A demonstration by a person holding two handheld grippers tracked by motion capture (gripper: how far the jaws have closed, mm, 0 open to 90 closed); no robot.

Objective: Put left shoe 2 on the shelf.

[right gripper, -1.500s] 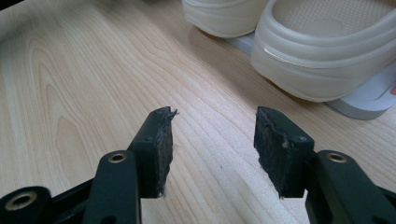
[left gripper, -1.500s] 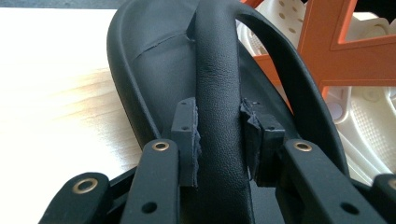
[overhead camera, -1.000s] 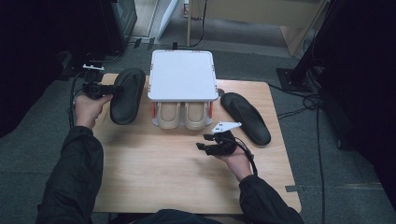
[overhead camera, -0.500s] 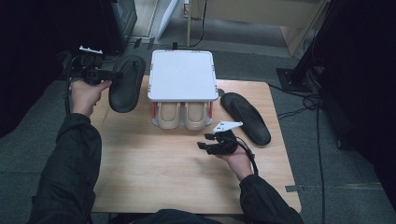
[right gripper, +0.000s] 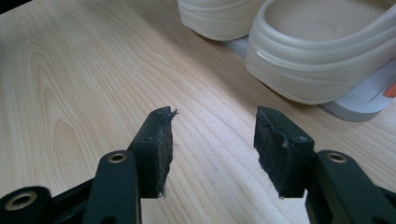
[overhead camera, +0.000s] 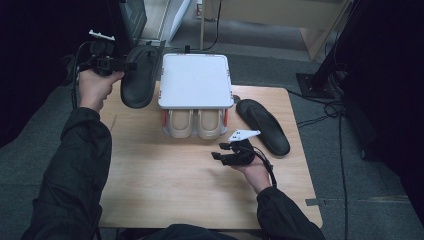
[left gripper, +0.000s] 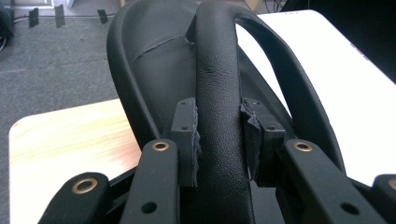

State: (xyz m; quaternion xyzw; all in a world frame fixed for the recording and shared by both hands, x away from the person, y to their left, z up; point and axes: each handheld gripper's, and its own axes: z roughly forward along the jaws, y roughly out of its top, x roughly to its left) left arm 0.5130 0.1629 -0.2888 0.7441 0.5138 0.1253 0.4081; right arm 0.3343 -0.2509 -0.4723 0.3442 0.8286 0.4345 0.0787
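Pale wood forms the table, which carries a white box with a pair of beige clogs poking out from under its near edge, and a black insole lying flat to the right of them. The left gripper pinches the rim of a second black insole, holding it raised beside the box's left edge, probably to carry it toward a clog. The right gripper hovers spread and empty just before the clogs, seemingly waiting.

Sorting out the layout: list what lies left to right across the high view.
Left tongs → held black shoe → white box → right tongs → black shoe on the table.
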